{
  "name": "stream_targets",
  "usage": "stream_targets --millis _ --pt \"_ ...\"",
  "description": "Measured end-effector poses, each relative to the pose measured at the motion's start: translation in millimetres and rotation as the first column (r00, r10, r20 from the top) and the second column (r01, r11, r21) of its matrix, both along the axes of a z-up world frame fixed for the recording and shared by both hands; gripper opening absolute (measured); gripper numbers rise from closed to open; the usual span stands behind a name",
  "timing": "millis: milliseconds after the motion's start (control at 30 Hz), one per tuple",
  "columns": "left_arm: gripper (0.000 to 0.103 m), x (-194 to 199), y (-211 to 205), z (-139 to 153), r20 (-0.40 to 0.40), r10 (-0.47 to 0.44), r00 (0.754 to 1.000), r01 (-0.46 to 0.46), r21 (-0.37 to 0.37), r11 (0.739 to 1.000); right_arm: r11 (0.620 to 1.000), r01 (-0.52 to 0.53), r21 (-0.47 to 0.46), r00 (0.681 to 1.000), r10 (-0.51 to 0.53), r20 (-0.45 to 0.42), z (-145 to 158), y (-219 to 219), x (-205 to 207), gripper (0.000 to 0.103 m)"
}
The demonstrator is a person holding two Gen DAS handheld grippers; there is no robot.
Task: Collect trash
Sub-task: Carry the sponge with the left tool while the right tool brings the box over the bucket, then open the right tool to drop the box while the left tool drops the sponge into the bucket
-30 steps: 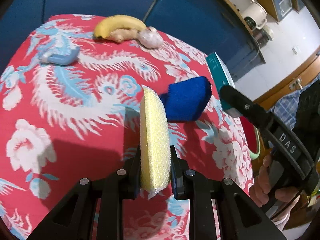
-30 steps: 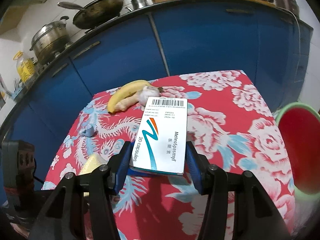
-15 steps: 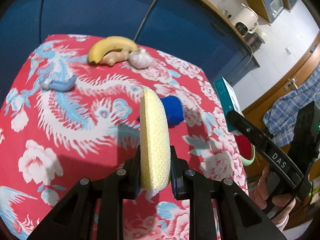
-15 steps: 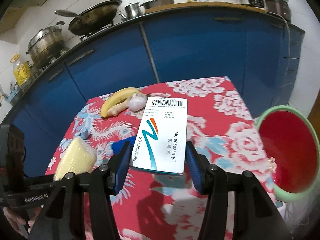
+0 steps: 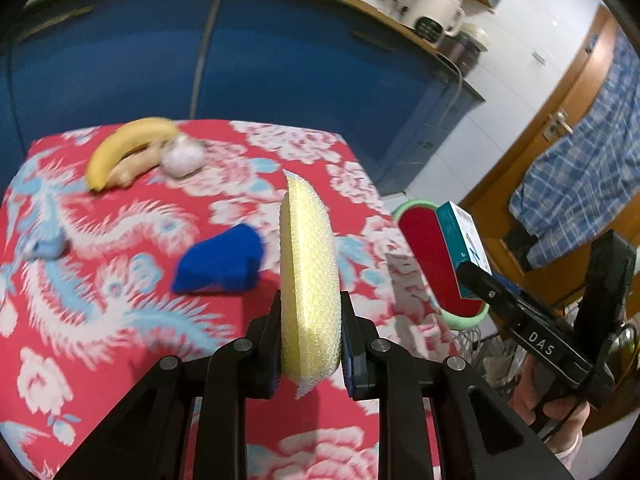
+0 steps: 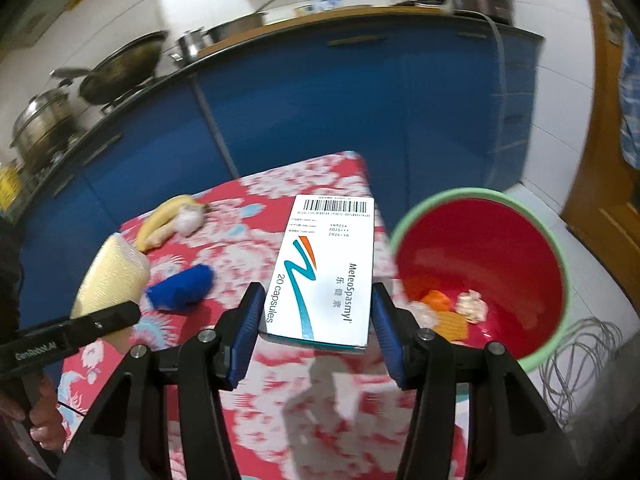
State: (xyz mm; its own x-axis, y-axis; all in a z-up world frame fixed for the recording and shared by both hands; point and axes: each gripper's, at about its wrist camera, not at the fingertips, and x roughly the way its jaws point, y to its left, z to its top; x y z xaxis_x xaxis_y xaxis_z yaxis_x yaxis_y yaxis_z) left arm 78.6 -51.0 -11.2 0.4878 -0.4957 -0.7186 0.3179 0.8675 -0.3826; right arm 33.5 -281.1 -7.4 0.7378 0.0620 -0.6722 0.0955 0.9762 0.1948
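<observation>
Both grippers have swung toward the red bin (image 6: 484,268); the right gripper (image 6: 318,330) clamps the MeteoSpasmyl capsule box (image 6: 326,268) beside its rim, the left gripper (image 5: 310,350) clenches a yellow sponge (image 5: 310,276) above the floral tablecloth (image 5: 120,264).

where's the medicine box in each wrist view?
Left wrist: medicine box at right, edge-on, in front of the red bin.
Right wrist: centre, face-up between the right gripper fingers, left of the bin.
Shared landmark: banana at the table's far edge.
</observation>
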Motion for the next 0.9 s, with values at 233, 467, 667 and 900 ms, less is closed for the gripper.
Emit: stream_targets --millis 233,467,667,900 --pt "0.023 11.1 -51.5 1.7 0.008 -0.072 0.997 0.072 0.037 0.997 0.996 0.089 0.026 0.995 -0.089 -0.036 -13.2 -48.6 -3.2 0.055" --pt "0.023 20.4 -100.4 -4.3 0.007 -0.140 0.990 0.139 0.074 0.988 0.988 0.153 0.030 0.986 -0.151 -0.073 -29.0 -85.8 -2.6 0.056" --pt "0.023 28.0 -140.5 -13.5 -0.007 -0.191 0.982 0.191 0.099 0.977 0.977 0.204 0.056 0.974 -0.196 -0.114 -45.3 -115.9 -0.3 0.056" --pt "0.023 34.5 -173.5 -24.6 -0.021 -0.233 0.972 0.234 0.120 0.965 0.970 0.230 0.084 0.968 -0.219 -0.123 -51.9 -134.8 -4.0 0.057"
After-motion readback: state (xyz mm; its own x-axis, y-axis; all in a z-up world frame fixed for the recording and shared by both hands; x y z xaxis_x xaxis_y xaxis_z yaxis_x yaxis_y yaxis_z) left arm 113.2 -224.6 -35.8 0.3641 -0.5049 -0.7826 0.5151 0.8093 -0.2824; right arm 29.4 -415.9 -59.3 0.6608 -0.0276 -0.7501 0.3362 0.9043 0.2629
